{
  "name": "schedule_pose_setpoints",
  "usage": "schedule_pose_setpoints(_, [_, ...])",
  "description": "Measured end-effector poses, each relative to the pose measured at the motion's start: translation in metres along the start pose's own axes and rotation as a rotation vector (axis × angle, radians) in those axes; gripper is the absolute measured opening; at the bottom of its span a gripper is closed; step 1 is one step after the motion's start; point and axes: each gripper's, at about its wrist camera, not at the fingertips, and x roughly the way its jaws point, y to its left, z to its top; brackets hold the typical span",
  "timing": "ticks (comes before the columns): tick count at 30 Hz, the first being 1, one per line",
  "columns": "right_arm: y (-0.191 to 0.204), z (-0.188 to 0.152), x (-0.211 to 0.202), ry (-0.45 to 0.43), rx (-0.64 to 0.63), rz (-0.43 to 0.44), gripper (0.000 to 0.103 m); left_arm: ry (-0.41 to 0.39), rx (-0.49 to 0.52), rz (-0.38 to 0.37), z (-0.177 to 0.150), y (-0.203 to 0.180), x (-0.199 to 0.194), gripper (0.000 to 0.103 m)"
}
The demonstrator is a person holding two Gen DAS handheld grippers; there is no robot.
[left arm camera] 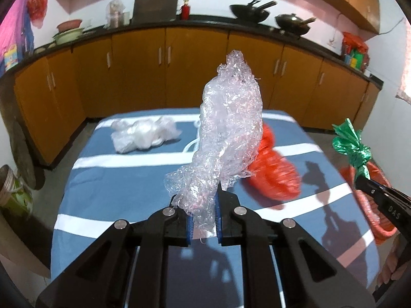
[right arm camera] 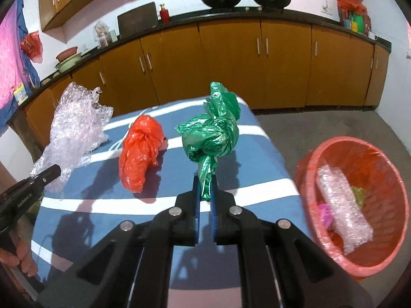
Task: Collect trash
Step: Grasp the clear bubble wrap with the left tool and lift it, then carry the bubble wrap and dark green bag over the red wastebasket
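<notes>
My left gripper (left arm camera: pixel 203 215) is shut on a crumpled piece of clear bubble wrap (left arm camera: pixel 226 128) and holds it up above the blue striped table (left arm camera: pixel 115 179). My right gripper (right arm camera: pixel 205 195) is shut on a knotted green plastic bag (right arm camera: pixel 213 133), held above the table's right side. In the left wrist view the green bag (left arm camera: pixel 353 146) shows at far right. In the right wrist view the bubble wrap (right arm camera: pixel 74 128) shows at left. A red plastic bag (right arm camera: pixel 141 151) lies on the table. A white plastic bag (left arm camera: pixel 143 134) lies at the table's far left.
A pink-red basket (right arm camera: pixel 385 259) stands on the floor right of the table (right arm camera: pixel 257 179), with bubble wrap and other scraps in it. Orange cabinets (left arm camera: pixel 138 71) under a black counter run behind the table. A pot stands on the floor at left (left arm camera: pixel 10 179).
</notes>
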Motion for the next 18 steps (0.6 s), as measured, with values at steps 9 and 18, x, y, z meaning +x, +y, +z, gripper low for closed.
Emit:
schedule_pose_setpoints(9, [-0.044,0.003,-0.056,-0.076,0.046,-0.036,0.008,-0.031,0.074,-0.152,0.002,-0.062,-0.015,0.013])
schedule_pose_setpoints(18, [-0.108,-0.013,-0.093,-0.118,0.133,-0.133,0.008,-0.006,0.148,-0.334,-0.008,-0.142,-0.012,0.013])
